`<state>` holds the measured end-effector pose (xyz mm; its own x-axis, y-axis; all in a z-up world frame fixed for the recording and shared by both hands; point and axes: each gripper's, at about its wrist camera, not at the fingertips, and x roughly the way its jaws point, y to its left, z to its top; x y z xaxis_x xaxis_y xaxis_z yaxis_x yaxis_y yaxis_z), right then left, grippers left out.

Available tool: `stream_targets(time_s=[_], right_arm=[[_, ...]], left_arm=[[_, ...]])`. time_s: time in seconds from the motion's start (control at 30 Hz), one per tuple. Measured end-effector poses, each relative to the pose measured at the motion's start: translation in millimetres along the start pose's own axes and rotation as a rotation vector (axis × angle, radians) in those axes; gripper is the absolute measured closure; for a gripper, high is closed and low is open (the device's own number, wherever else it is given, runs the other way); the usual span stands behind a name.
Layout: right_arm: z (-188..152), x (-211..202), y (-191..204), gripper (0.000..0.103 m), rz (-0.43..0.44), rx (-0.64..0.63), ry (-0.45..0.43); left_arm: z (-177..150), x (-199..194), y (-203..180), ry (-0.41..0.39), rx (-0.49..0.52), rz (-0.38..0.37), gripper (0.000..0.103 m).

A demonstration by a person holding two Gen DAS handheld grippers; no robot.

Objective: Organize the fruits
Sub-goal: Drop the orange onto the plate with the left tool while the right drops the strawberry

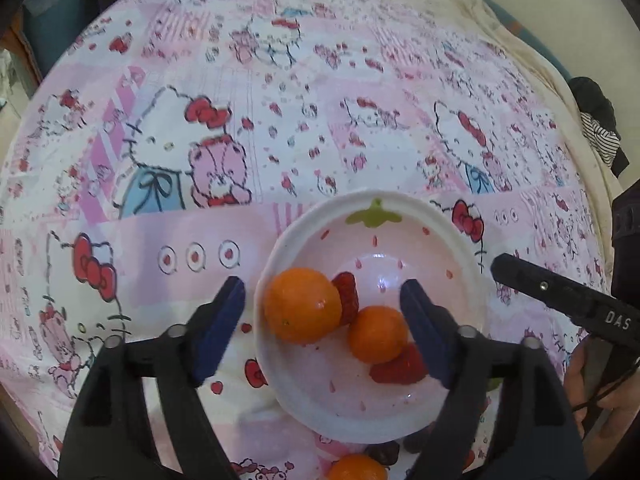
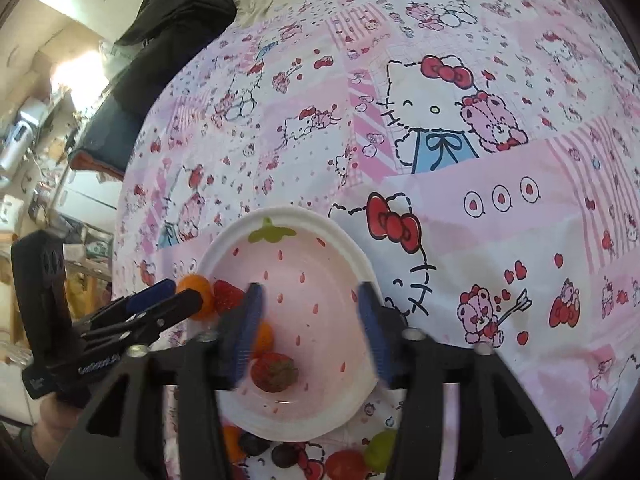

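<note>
A white bowl with a pink strawberry print [image 1: 384, 208] sits on the Hello Kitty cloth. It holds two oranges [image 1: 302, 304] [image 1: 378, 334] and two strawberries [image 1: 347, 296] [image 1: 398, 368]. My left gripper [image 1: 324, 308] is open and empty just above the bowl, its jaws on either side of the oranges. In the right wrist view the same bowl [image 2: 344, 240] shows a strawberry [image 2: 275, 372] and an orange [image 2: 196, 294]. My right gripper [image 2: 308, 320] is open and empty over the bowl's near half.
Loose fruit lies on the cloth in front of the bowl: an orange [image 1: 356, 468], dark grapes [image 2: 285, 456], a green grape [image 2: 378, 456] and a red fruit [image 2: 344, 465]. A dark jacket [image 2: 168, 32] and cluttered shelves lie beyond the cloth's left edge.
</note>
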<state>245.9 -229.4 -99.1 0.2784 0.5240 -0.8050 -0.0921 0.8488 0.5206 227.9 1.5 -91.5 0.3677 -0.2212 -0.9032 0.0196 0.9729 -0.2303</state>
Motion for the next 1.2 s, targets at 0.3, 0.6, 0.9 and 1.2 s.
stream_targets(time_s=[0.3, 0.6, 0.9, 1.2], right_arm=[[-3, -14, 3, 0.027, -0.003, -0.002, -0.028], [-24, -45, 21, 0.018, 0.002, -0.030, -0.074], [-52, -70, 29, 0.018, -0.012, -0.037, -0.102], [-96, -100, 23, 0.018, 0.020, 0.032, -0.125]], left_arm=[[-5, -9, 7, -0.003, -0.033, 0.030, 0.024], [-27, -37, 14, 0.026, -0.109, 0.038, 0.024], [-61, -69, 20, 0.016, -0.124, 0.049, 0.024], [-98, -76, 22, 0.049, -0.150, 0.031, 0.024]])
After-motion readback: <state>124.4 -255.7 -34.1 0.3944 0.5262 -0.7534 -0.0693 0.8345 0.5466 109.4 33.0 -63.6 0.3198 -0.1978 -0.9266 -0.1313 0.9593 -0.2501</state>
